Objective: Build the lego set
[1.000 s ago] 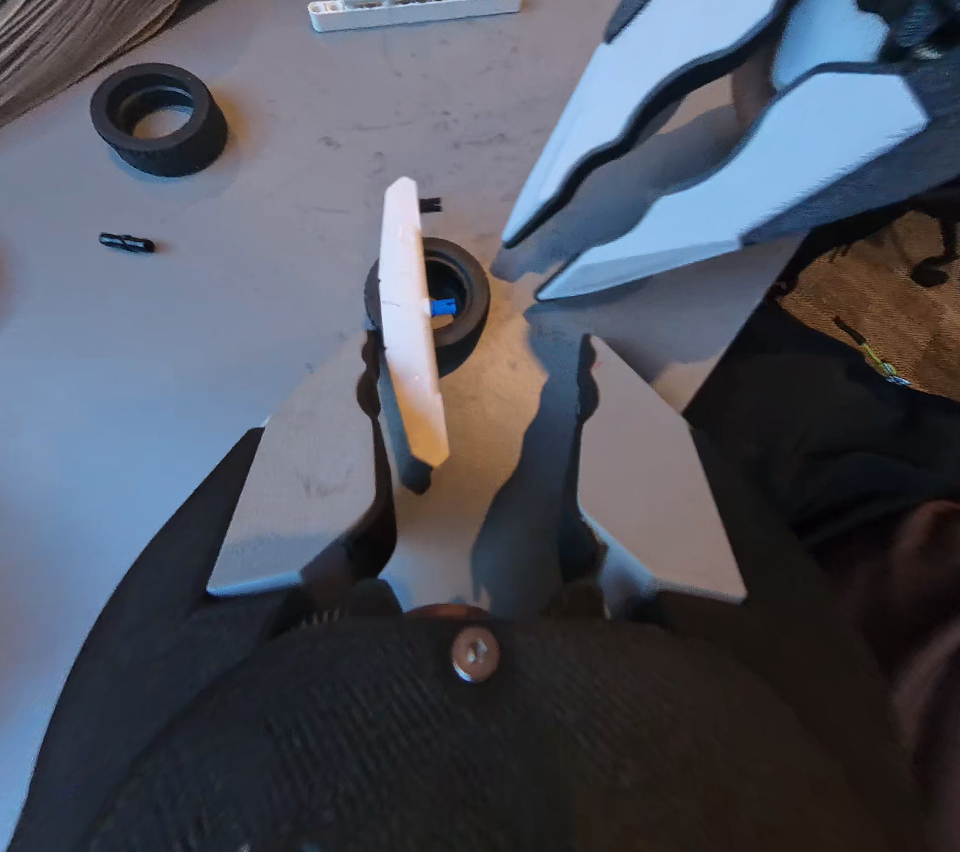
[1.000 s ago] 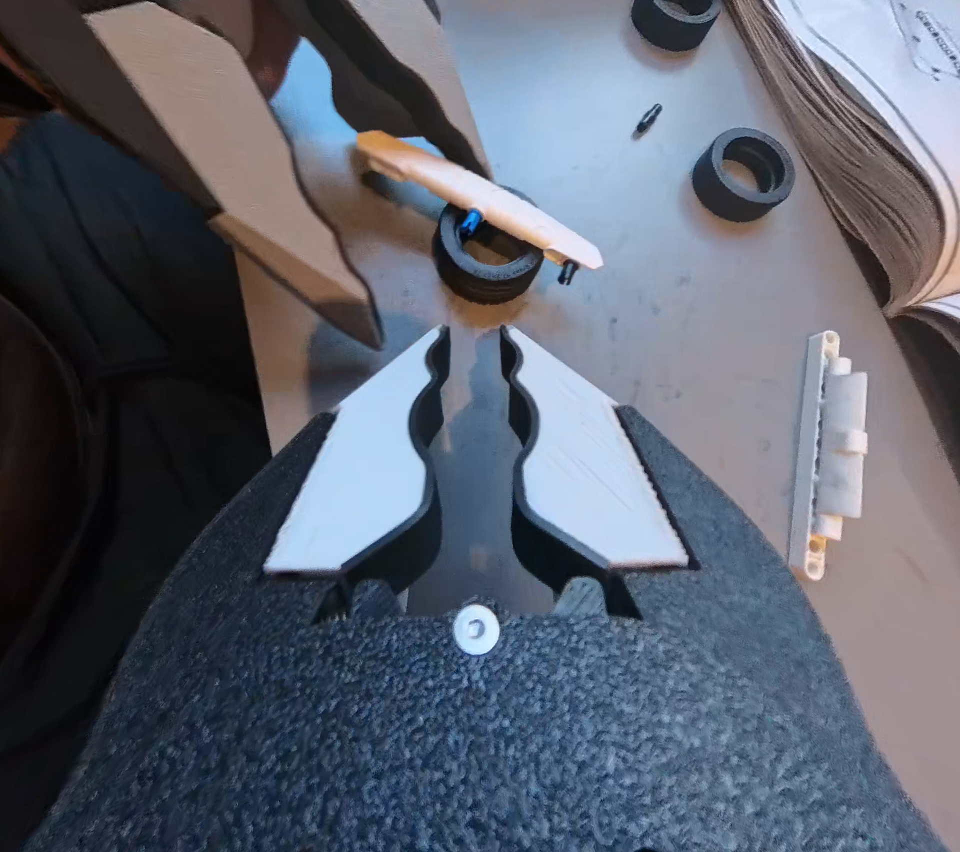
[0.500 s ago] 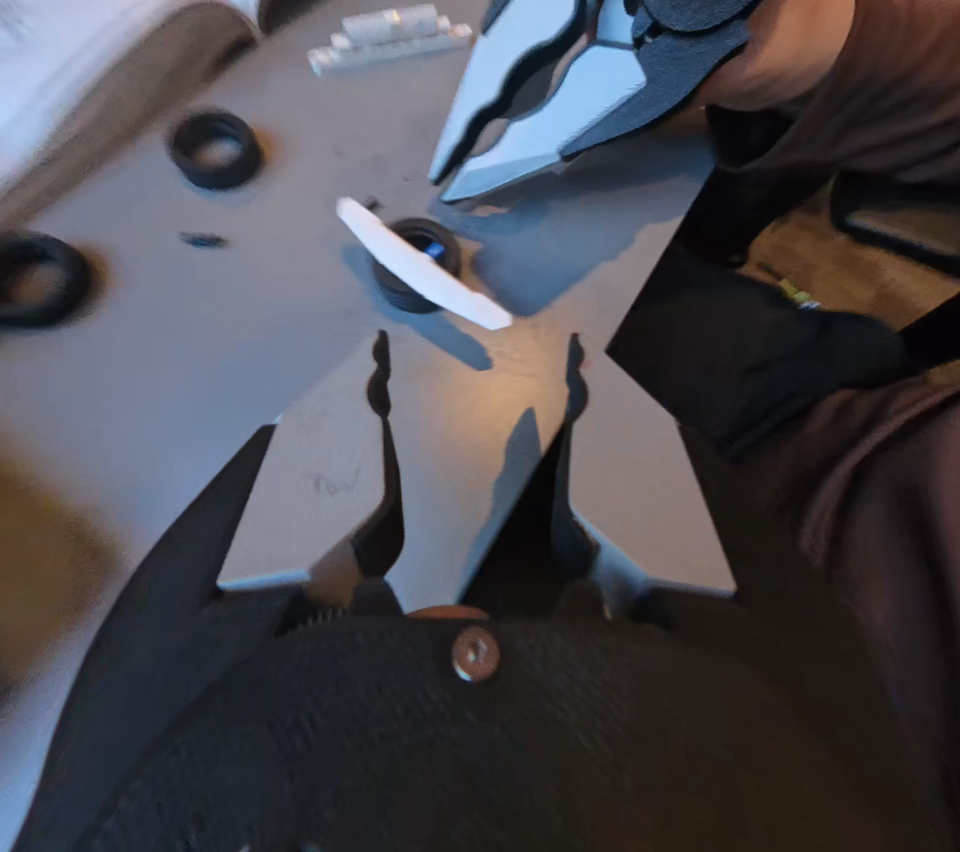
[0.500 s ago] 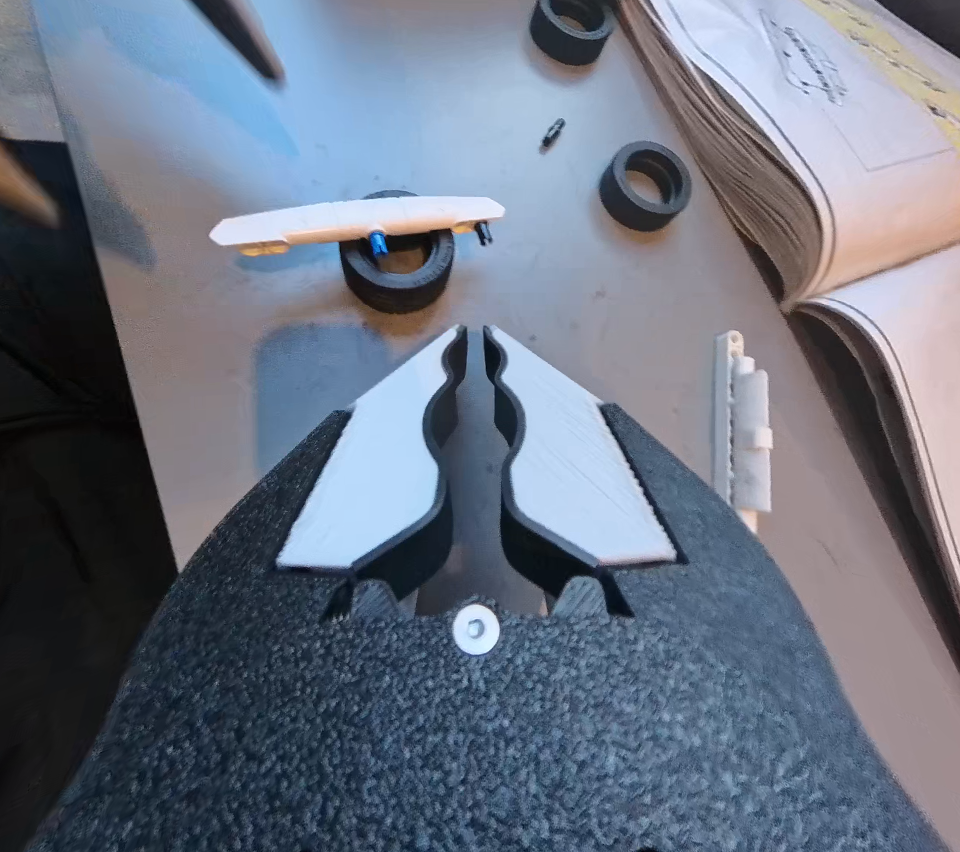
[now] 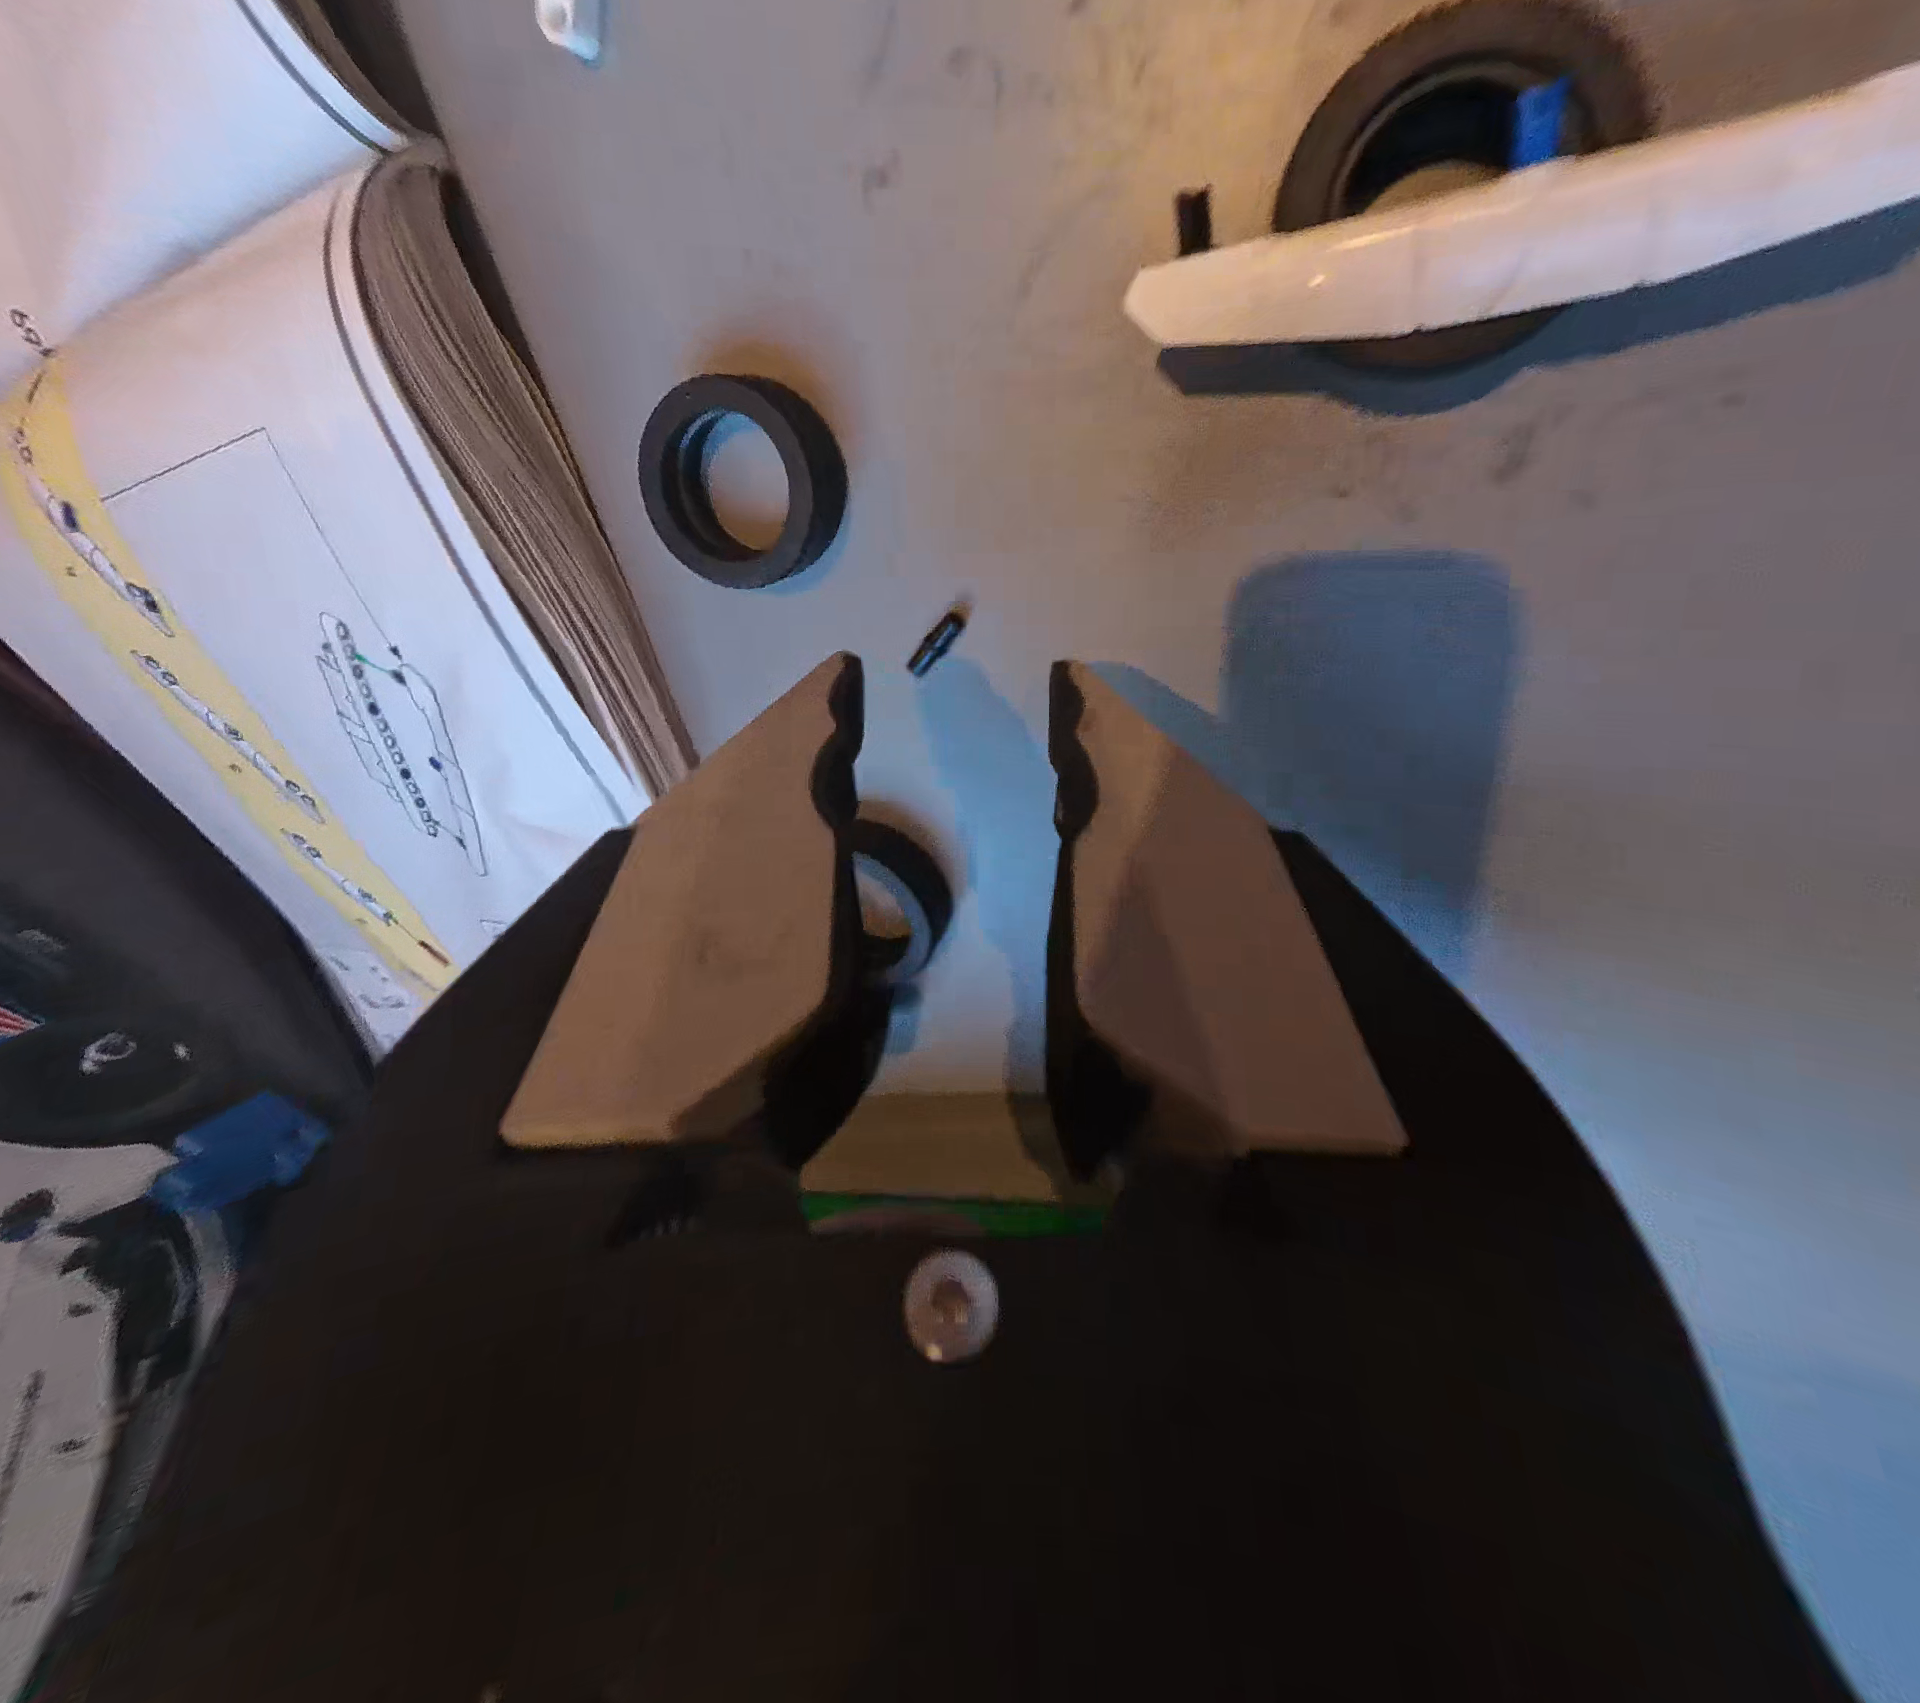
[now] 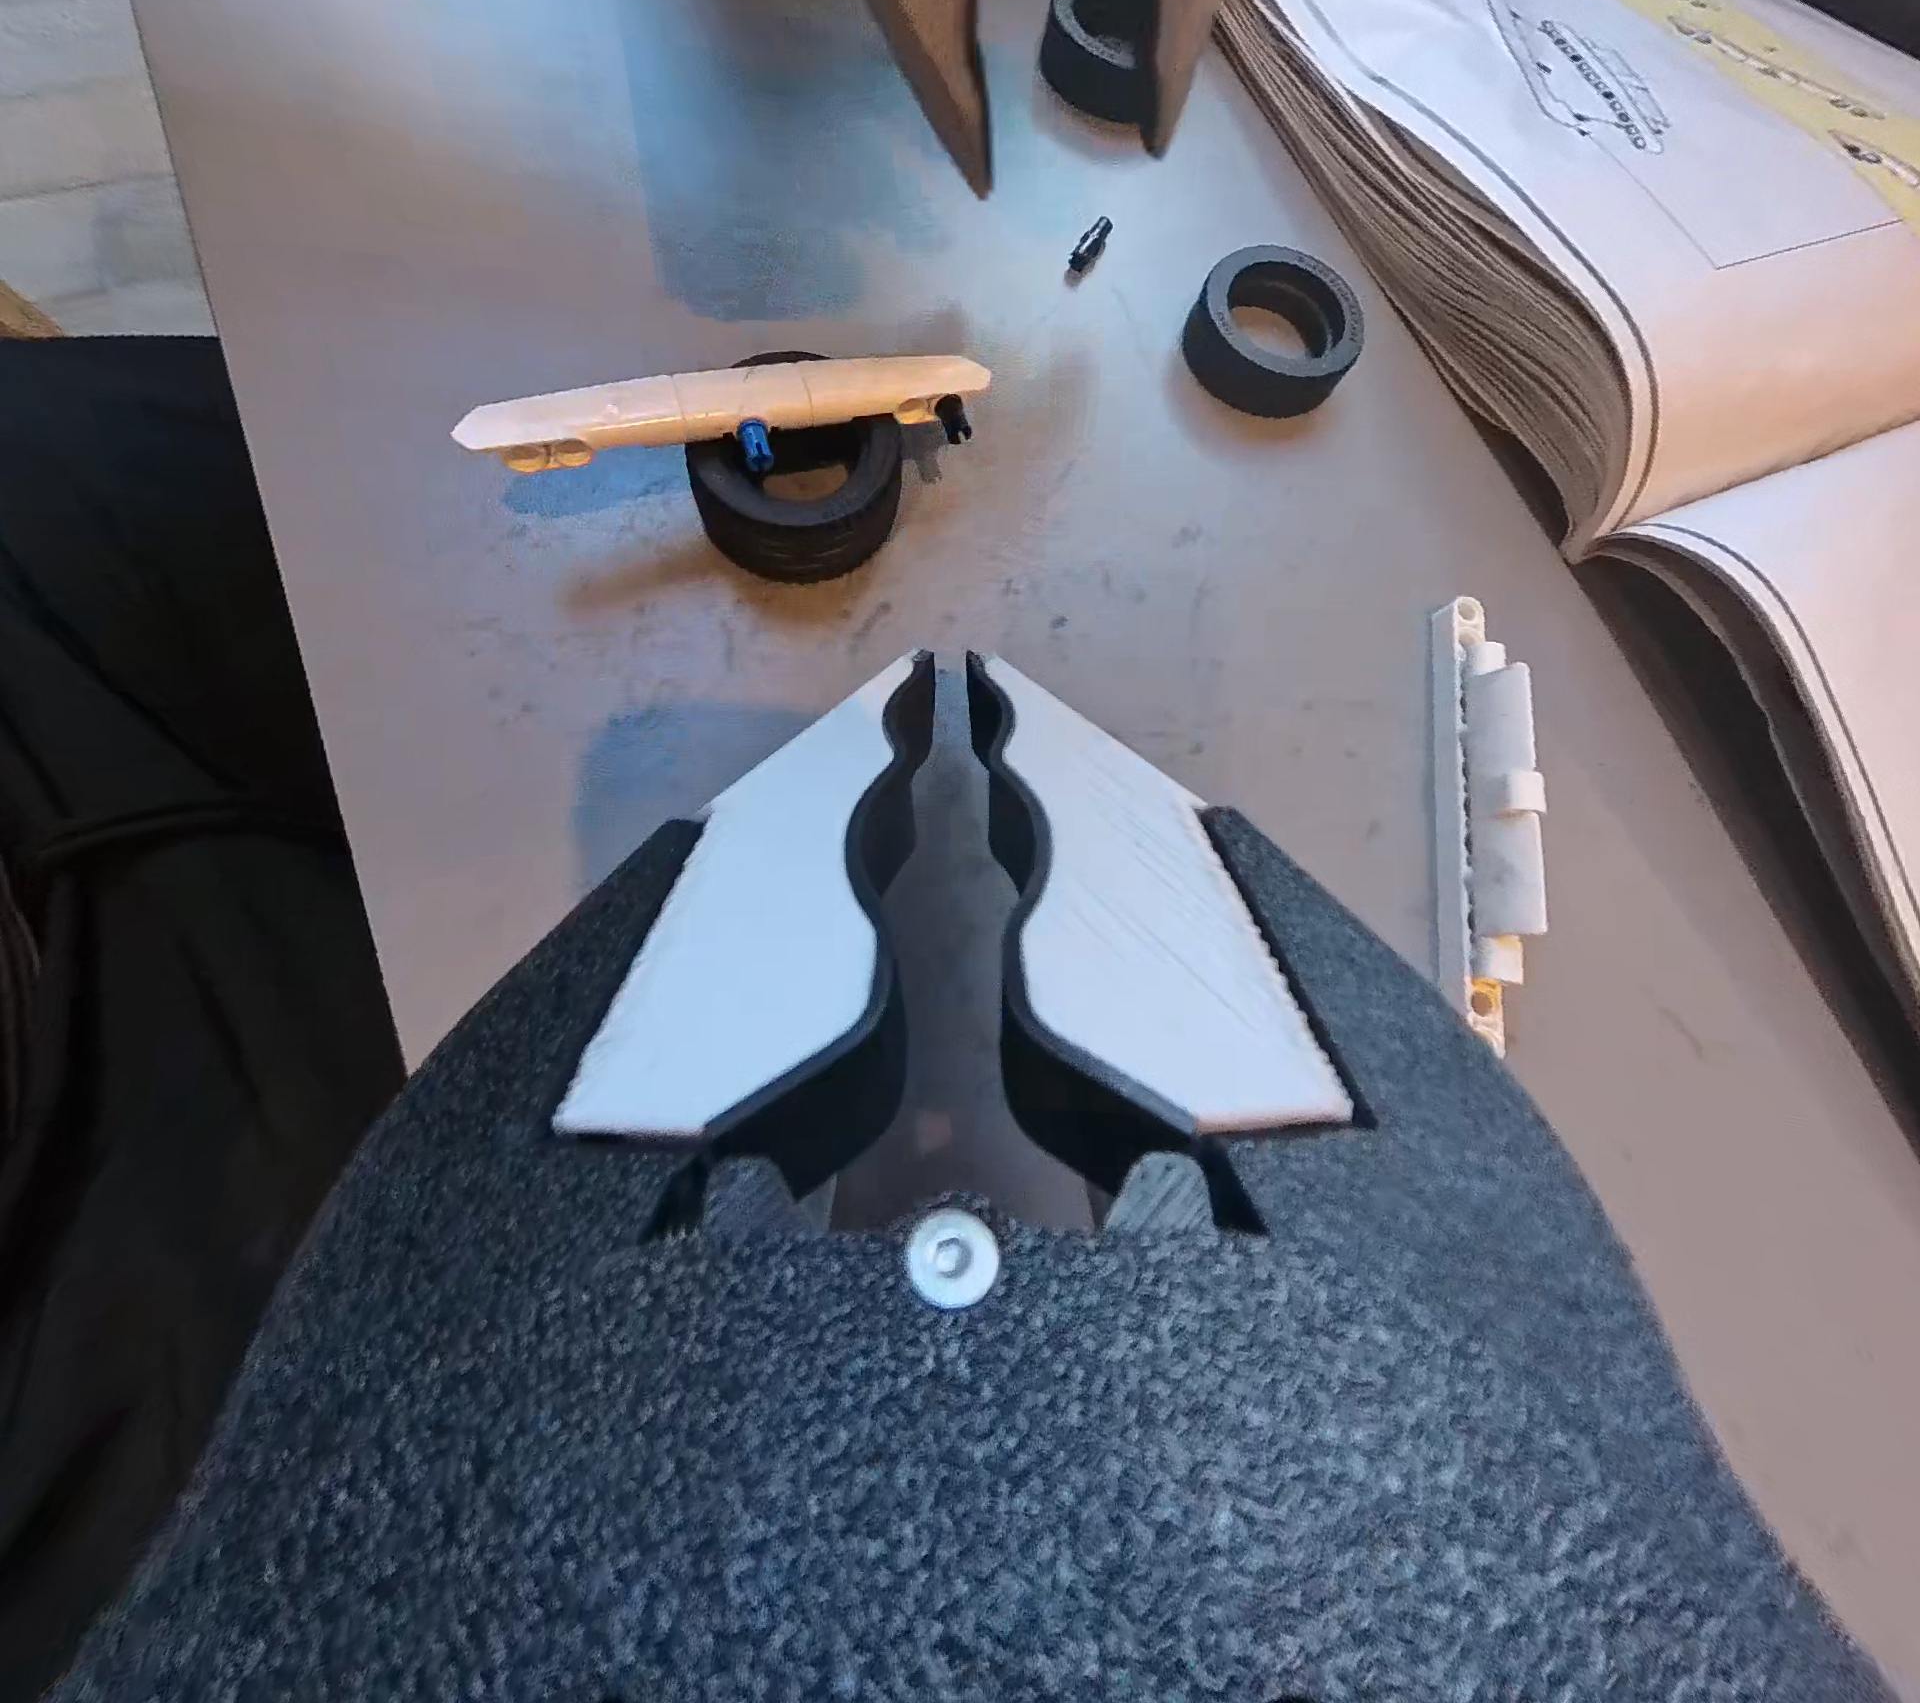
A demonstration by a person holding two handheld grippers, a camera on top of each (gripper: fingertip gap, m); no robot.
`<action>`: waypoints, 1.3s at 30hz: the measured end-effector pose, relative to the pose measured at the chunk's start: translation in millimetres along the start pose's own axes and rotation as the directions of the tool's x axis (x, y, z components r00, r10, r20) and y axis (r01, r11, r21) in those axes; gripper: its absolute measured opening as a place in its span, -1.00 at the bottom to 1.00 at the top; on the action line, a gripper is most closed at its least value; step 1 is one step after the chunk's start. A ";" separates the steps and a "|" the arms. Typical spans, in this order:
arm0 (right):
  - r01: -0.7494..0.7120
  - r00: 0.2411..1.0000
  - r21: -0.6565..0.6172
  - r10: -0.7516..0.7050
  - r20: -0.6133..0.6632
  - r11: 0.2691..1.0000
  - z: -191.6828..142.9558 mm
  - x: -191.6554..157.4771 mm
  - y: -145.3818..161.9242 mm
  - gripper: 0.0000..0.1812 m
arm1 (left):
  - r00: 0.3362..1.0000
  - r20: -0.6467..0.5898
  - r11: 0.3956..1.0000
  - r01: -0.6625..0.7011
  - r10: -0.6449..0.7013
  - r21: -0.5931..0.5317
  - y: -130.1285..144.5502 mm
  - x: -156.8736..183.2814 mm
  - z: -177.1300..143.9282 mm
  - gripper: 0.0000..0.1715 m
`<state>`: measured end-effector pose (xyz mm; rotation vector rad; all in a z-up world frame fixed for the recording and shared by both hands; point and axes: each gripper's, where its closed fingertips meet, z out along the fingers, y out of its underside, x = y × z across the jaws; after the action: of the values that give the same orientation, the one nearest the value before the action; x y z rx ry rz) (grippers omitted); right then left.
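Observation:
My left gripper point(image 5: 954, 685) is open and empty, low over the table, with a small black pin point(image 5: 938, 643) just ahead of its tips. It shows at the top of the right wrist view point(image 6: 1070, 165), above that pin point(image 6: 1089, 243). A white beam point(image 6: 727, 404) with a blue pin and a black pin lies across a black tyre point(image 6: 795, 515); it also shows in the left wrist view point(image 5: 1527, 251). My right gripper point(image 6: 948, 666) is shut and empty, a little short of that tyre.
A loose tyre point(image 6: 1273, 328) lies beside the open instruction book point(image 6: 1662, 147). Another tyre point(image 6: 1091, 55) sits under my left gripper. A white beam assembly point(image 6: 1491, 812) lies to the right. The table edge point(image 6: 312, 614) runs along the left. Left tips to right tips: about 12 cm.
My left gripper left the white beam resting on the tyre and swung round to the far side, over the black pin. My right gripper drew back and its jaws narrowed.

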<state>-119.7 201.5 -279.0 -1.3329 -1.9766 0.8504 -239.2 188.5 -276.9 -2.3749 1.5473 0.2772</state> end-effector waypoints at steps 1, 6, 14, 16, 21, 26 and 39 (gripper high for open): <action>0.005 1.000 -0.001 -0.005 0.005 1.000 0.3 -1.0 0.2 -0.93 | 1.000 0.000 0.999 -0.026 0.026 -0.026 2.2 -2.9 2.6 -0.63; 0.016 0.999 0.000 -0.016 0.030 1.000 0.8 -4.9 0.0 -0.93 | 0.995 -0.067 0.995 -0.073 0.068 -0.072 5.7 -6.5 17.1 -0.72; -0.025 0.997 0.047 0.021 0.068 0.999 -5.6 -6.8 -4.2 -0.92 | 0.989 -0.133 0.995 -0.067 0.056 -0.081 6.7 -2.2 24.0 -0.98; -0.047 0.996 0.059 0.043 0.074 0.997 -6.6 -5.6 -5.8 -0.92 | 0.993 -0.114 0.996 -0.023 0.013 -0.088 7.2 -2.3 23.9 -0.98; -0.081 0.993 0.135 0.068 0.093 0.987 -15.5 -6.3 -17.9 -0.91 | 0.993 0.035 0.994 0.110 -0.111 0.030 -14.1 5.0 5.7 -0.98; 0.070 0.995 0.225 -0.084 0.055 0.972 -29.7 -18.5 -41.9 -0.85 | 0.955 -0.034 0.911 0.291 -0.294 0.291 -66.3 30.3 -33.3 -0.98; 0.507 0.862 0.149 -0.493 -0.120 0.849 -21.2 -52.2 -52.1 -0.83 | 0.761 -0.614 0.838 0.464 -0.210 0.288 -101.6 88.5 -49.5 -0.98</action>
<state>-115.9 141.0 -231.8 -0.6809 -1.9982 0.6832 -110.5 134.0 -244.4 -2.4072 1.1406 -0.8419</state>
